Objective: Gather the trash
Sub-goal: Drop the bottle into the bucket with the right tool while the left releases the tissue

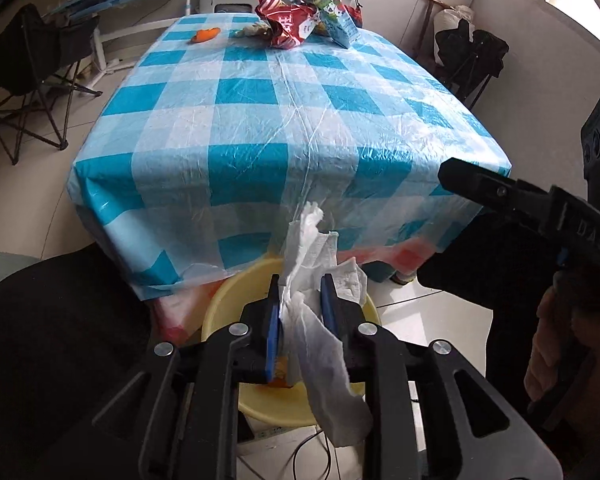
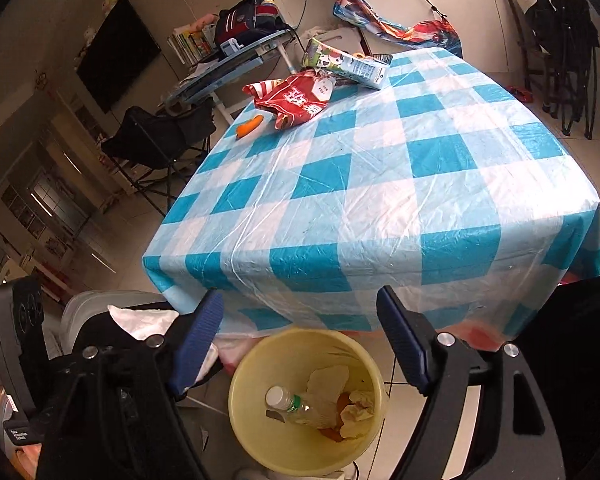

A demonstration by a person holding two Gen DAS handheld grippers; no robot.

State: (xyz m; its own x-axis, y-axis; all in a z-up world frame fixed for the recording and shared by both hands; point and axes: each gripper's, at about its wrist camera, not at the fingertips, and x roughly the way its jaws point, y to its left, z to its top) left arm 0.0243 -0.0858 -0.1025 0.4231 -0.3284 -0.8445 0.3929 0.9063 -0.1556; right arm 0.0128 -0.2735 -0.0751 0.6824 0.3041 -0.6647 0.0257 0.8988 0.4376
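My left gripper is shut on a crumpled white paper towel and holds it over the yellow trash bin below the table's near edge. My right gripper is open and empty above the same bin, which holds a plastic bottle and crumpled paper. On the far end of the blue checked table lie a red snack bag, a milk carton and an orange peel. The paper towel also shows in the right wrist view.
Folding chairs stand left and right of the table. A cable lies on the tiled floor by the bin. The right gripper's body shows at the right of the left wrist view.
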